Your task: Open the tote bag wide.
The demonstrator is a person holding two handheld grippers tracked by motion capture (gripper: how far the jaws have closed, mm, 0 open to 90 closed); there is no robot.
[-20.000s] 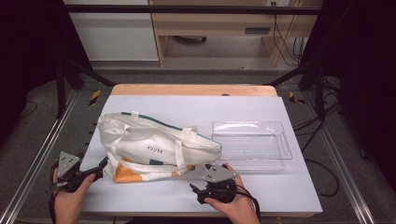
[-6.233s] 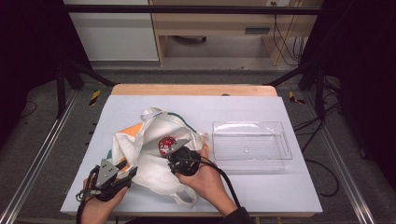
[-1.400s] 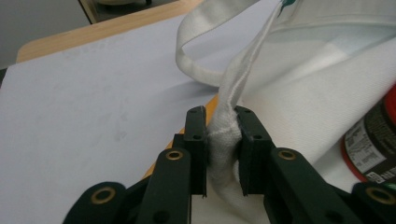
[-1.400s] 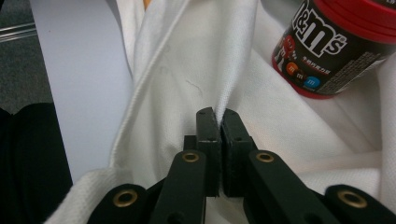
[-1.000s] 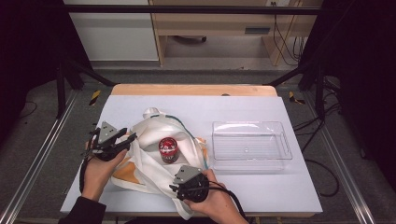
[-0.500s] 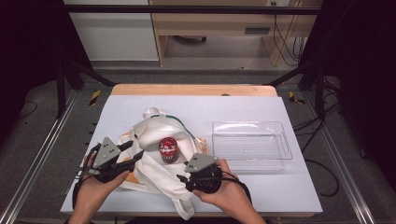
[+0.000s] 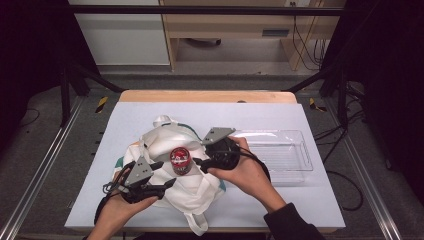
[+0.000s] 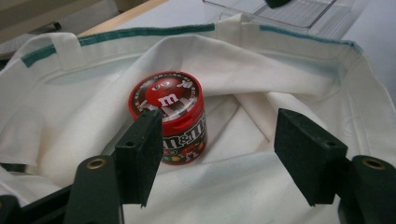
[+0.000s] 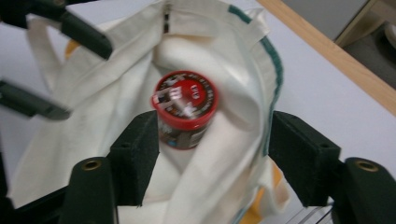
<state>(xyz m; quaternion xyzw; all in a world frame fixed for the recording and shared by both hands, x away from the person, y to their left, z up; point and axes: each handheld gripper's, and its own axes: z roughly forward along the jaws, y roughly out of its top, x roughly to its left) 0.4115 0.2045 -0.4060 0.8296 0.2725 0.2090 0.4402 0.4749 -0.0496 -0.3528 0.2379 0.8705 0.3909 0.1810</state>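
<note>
Moved closer to candy jar [image 7: 180,160]: left gripper [image 7: 167,176] at 7 o'clock, right gripper [image 7: 199,165] at 3. Both just opened wide, holding nothing, above white bag [image 7: 195,192].

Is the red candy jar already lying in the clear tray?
No, the jar stands upright on the white bag, left of the tray.

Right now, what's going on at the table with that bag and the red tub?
A person works a hand-held gripper in each hand over a white tote bag lying opened up on the table. A red-lidded candy tub stands upright on the bag's cloth. The left hand-held gripper and the right hand-held gripper flank it, jaws just opened and pressing on nothing. A clear plastic tray sits beside the bag.
</note>
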